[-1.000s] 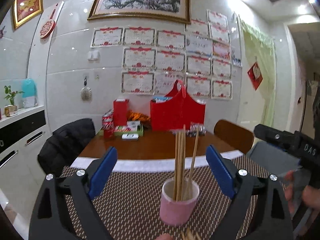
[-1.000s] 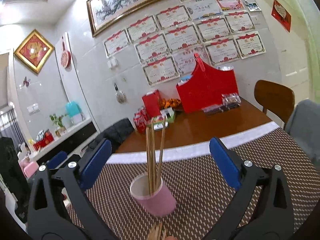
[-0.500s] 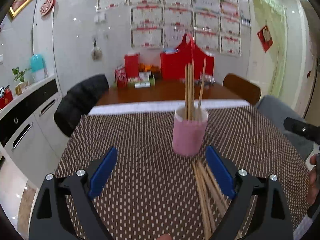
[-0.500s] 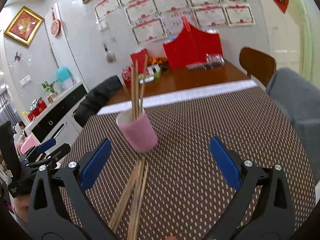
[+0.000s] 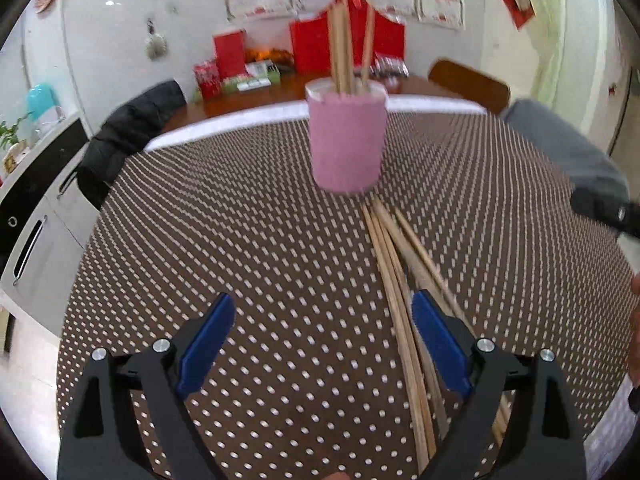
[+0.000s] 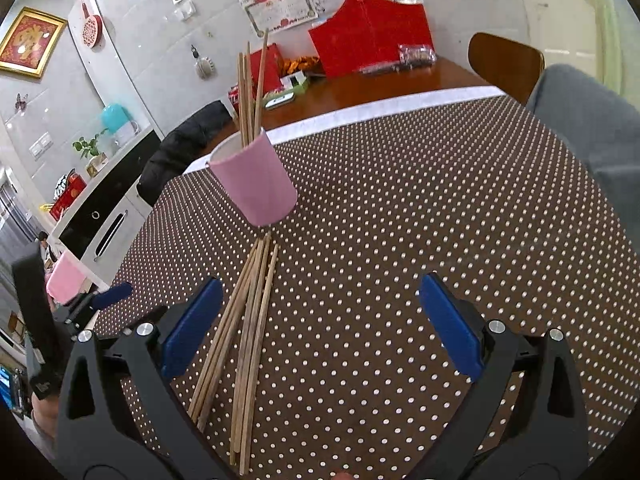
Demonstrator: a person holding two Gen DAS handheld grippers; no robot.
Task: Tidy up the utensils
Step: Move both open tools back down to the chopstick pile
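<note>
My jaws on both grippers stood open, empty; one careless scoop at the loose chopsticks [image 6: 244, 332] risked toppling the pink cup [image 6: 256, 182].

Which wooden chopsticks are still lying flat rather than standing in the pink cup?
The loose bundle of wooden chopsticks on the dotted brown mat, just in front of the pink cup; the others stand upright inside it.

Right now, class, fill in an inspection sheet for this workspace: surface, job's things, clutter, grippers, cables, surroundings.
Surface: dotted brown tablecloth, flat.
Job's things: pink cup upright, a few chopsticks inside; loose chopsticks lying bundled in front of it.
Clutter: red bag and small boxes at the table's far end.
Grippers: left gripper and right gripper both open, empty, above the cloth.
Cables: nothing seen.
Surroundings: certificates on the wall, wooden chair, black jacket.
</note>
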